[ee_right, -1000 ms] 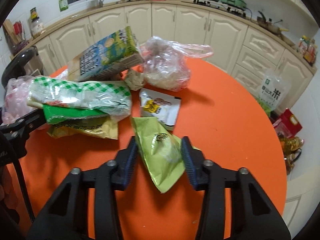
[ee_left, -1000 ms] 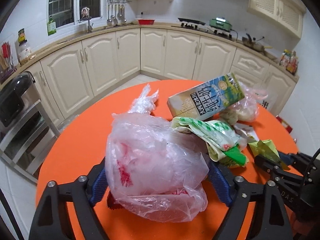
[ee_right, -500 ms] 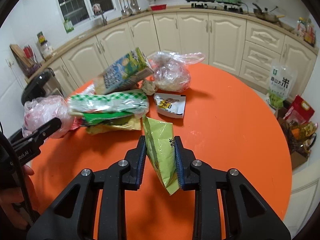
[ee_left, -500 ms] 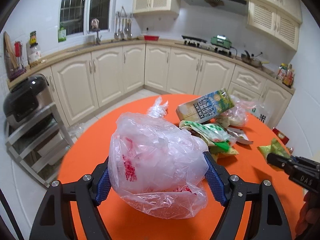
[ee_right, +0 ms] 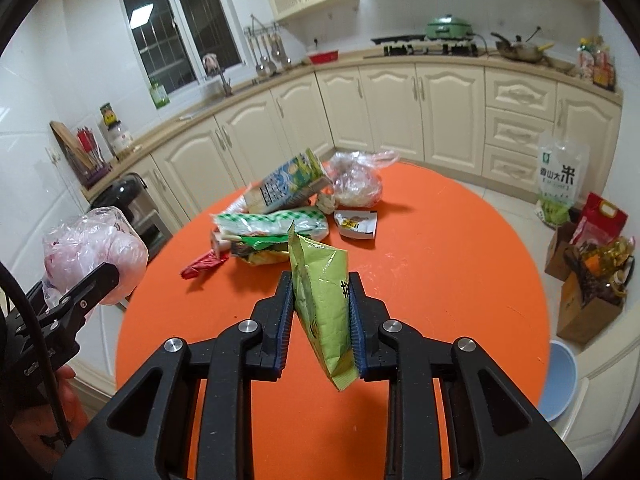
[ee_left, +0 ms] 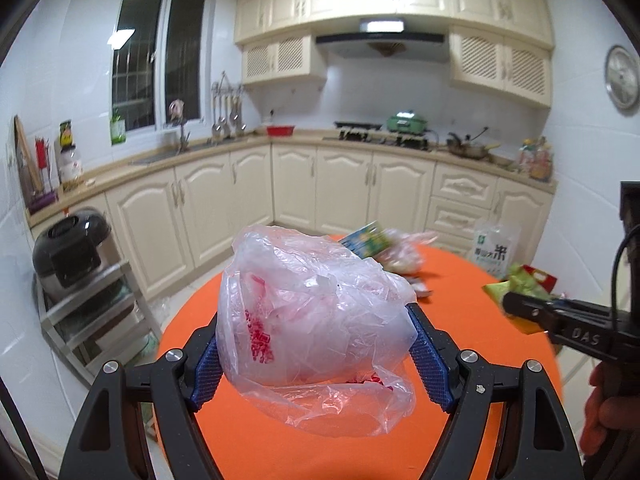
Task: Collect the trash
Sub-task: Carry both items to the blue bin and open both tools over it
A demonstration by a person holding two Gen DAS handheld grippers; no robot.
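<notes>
You have both tools loaded and lifted clear of the orange table, which makes sense if each piece is bound for a bin rather than the heap. Your left gripper has its fingers spread wide around the bulging pink plastic bag, pressing it on both flanks; the wide span is there because the bag is puffy and would slip from a narrow pinch, though its loose tail sags below the fingers. Your right gripper has its fingers drawn nearly together on the green snack wrapper, gripping the flat packet by its faces so it stands on edge, its lower corner hanging past the fingers. The remaining trash sits in a heap on the far side of the table: a tilted milk carton leaning on a green-checked wrapper, a clear bag of scraps just to its right, a small white packet nearer you, and a red wrapper at the near left of the heap. A pale blue bin shows on the floor at the near right of the table; I judge that is where both handfuls should go, the right one being closer.
</notes>
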